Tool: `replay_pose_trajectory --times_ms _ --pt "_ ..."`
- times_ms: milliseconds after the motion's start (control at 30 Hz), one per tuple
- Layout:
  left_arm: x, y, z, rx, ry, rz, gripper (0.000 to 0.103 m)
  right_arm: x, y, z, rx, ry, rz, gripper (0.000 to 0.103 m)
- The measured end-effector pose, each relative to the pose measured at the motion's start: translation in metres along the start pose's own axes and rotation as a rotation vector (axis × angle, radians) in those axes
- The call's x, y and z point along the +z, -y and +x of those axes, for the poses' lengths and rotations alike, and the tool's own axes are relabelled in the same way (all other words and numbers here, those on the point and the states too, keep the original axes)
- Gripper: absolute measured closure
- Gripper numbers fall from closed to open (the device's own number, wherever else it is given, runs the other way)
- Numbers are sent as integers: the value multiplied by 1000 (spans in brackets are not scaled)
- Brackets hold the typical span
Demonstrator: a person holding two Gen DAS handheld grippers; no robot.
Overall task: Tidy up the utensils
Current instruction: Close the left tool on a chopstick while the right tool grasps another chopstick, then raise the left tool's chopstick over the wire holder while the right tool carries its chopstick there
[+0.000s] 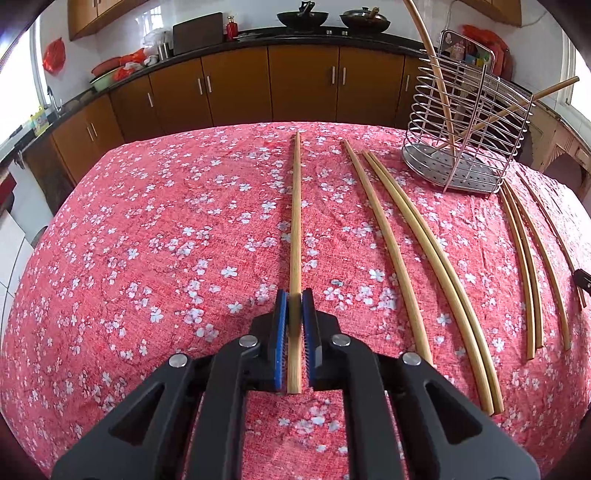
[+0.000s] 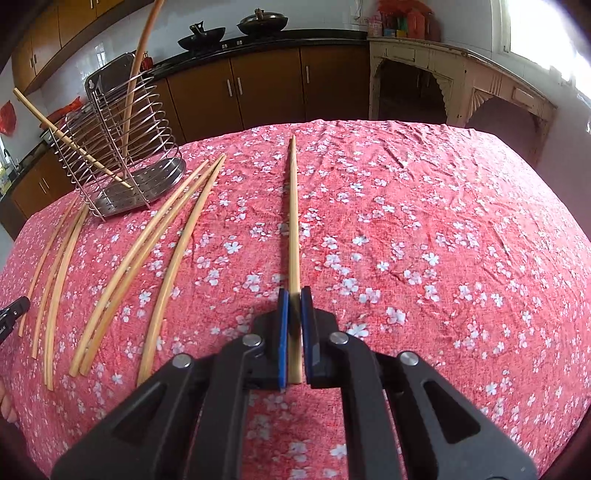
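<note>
Red floral tablecloth before brown kitchen cabinets, black countertop.

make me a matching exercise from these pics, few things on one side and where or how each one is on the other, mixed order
Things:
1. left gripper
2. right gripper
3. wire utensil rack
4. woks

Places or states:
A. on the black counter at the back
B. standing on the floral cloth with two chopsticks leaning inside
C. shut on a chopstick, loose chopsticks lying to its right
D. shut on a chopstick, loose chopsticks lying to its left

Pairs: 1-C, 2-D, 3-B, 4-A
</note>
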State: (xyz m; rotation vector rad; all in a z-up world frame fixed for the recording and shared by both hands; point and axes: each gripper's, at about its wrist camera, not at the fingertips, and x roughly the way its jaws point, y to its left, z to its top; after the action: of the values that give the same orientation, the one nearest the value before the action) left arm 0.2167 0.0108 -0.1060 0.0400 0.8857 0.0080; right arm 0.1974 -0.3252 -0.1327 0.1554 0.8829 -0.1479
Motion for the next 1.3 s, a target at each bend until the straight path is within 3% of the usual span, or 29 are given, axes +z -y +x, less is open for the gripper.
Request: replay_pose_trajectory --times_ms 67,167,233,267,467,600,967,1300 --pt "0 -1 0 7 0 -7 84 -3 -2 -2 -7 0 -9 95" --pt "-3 -1 -3 11 -1 -7 82 -7 -1 -6 2 -1 -6 95" --pt "-5 -1 -4 10 0 0 86 -8 -1 -7 9 -1 -8 95" --pt "-6 0 -5 3 0 4 95 -8 0 -8 11 -1 -6 95" --pt "-12 -1 -16 -15 0 11 96 -8 6 -31 43 57 16 96" --pt "-12 -5 -41 -49 59 3 96 1 9 -67 51 165 31 96" --pt "23 -19 -130 -163 317 -63 96 40 19 -156 113 473 64 95" --pt "44 -26 -151 -159 387 -98 96 56 20 -172 147 532 85 96"
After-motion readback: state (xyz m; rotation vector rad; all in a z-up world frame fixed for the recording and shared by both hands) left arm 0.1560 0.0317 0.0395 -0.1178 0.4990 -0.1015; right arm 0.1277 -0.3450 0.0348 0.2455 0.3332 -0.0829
